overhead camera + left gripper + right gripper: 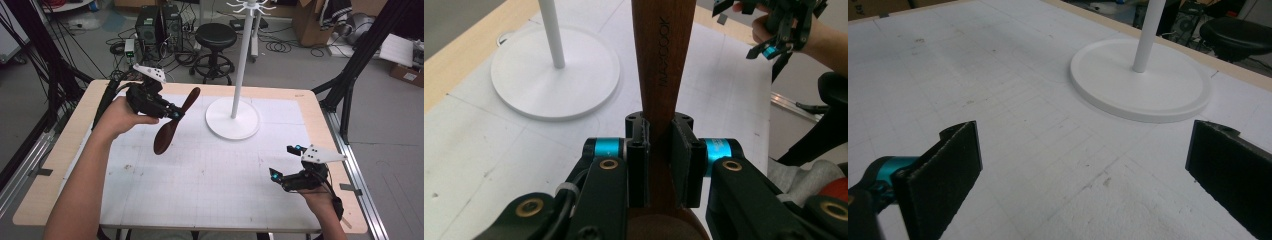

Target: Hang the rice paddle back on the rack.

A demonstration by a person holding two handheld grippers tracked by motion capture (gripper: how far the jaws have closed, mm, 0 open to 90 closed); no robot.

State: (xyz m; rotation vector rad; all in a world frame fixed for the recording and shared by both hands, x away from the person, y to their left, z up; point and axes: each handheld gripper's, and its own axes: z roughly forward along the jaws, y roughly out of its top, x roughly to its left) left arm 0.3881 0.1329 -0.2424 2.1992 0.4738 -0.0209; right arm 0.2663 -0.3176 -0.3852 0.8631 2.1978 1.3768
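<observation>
A person works at a pale wooden worktop (60,150) covered by a white gridded mat (210,170). The left tool (172,112), held up above the far left part of the worktop, is clenched on the handle of a dark brown wooden spoon (172,125). In the left gripper view its two black pads press on either side of the narrow handle, which bears stamped lettering (663,50). In the high view the spoon hangs in the air, tilted, with its broad end lower and toward the near side and its handle end pointing toward the far edge. A white stand (233,117) with a round base and a tall upright pole sits near the middle of the far edge, just beside the spoon. The right tool (286,162) rests near the near right corner, released, its pads wide apart with nothing between them
</observation>
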